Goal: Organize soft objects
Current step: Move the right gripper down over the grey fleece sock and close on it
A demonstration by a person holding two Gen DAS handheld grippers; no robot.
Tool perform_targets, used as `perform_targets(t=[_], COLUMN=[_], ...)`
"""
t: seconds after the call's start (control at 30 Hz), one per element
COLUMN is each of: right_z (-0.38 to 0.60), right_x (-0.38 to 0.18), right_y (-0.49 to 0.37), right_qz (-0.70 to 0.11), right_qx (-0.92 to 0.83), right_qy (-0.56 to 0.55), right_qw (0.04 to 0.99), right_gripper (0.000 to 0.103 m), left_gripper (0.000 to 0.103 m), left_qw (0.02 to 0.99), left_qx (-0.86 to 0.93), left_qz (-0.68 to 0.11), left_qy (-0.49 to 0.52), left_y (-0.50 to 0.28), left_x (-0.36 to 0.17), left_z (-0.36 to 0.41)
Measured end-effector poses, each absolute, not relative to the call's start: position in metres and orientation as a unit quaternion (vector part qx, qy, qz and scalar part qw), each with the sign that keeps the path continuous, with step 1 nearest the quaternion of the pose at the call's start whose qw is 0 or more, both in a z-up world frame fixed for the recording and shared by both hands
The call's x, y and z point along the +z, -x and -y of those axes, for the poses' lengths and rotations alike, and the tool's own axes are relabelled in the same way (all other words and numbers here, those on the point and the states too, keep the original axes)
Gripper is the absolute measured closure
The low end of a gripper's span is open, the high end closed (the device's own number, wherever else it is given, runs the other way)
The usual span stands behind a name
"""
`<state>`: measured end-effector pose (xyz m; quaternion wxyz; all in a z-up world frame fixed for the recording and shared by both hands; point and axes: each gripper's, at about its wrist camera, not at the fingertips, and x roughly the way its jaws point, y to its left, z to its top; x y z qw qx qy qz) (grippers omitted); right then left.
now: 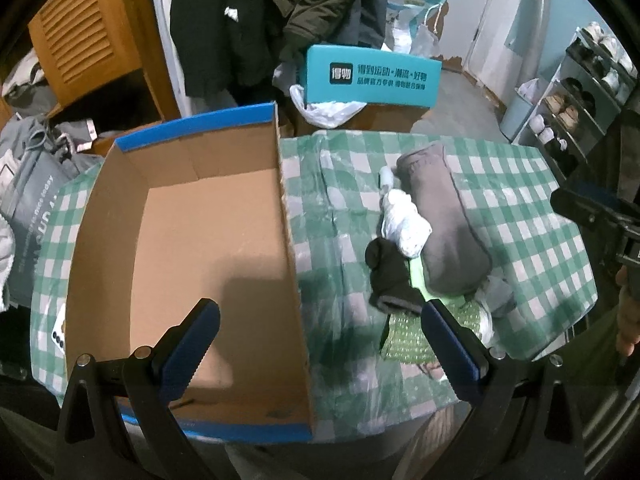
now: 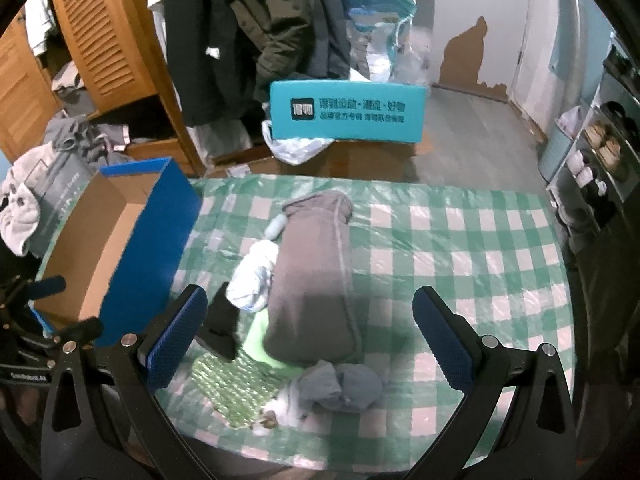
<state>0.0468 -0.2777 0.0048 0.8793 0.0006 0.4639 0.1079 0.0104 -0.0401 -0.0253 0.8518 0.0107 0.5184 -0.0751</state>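
Observation:
An empty cardboard box (image 1: 208, 248) with blue outer walls sits on the left of the green checked table (image 1: 520, 208). To its right lies a pile of soft things: a long grey rolled garment (image 1: 444, 216), a white bundle (image 1: 404, 220), a black sock (image 1: 390, 276), green bubble wrap (image 1: 404, 336) and a blue-grey sock ball (image 2: 344, 386). My left gripper (image 1: 320, 344) hangs open over the box's right wall, holding nothing. My right gripper (image 2: 308, 332) is open above the near end of the grey garment (image 2: 316, 276), empty. The box (image 2: 120, 248) is to its left.
Behind the table stand a teal box (image 1: 372, 76) on a brown carton, hanging dark coats (image 1: 264, 12) and a wooden louvred wardrobe (image 1: 80, 40). A shoe rack (image 1: 580, 92) is at the right. Grey clothes (image 2: 60, 152) are heaped at the left.

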Motion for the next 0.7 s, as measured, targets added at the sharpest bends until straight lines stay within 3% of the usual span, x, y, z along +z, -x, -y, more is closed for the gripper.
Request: perform_targets(t=[0.23, 0.7], right_z=[0.283, 0.295], right_x=[-0.001, -0.005], right_y=[-0.051, -0.103], right_qz=[-0.488, -0.539], right_qx=[0.112, 0.124], right_qy=[0.043, 0.012], right_qw=[0.865, 0.833], right_gripper=[0.001, 0.001], left_gripper=[0.001, 0.001], left_qw=[0.845, 0.822], left_qx=[-0.075, -0.071], left_qz=[-0.528, -0.562], left_qy=[-0.047, -0.065], left_y=[-0.027, -0.063], left_x=[-0.033, -0.062], left_z=[0.067, 0.099])
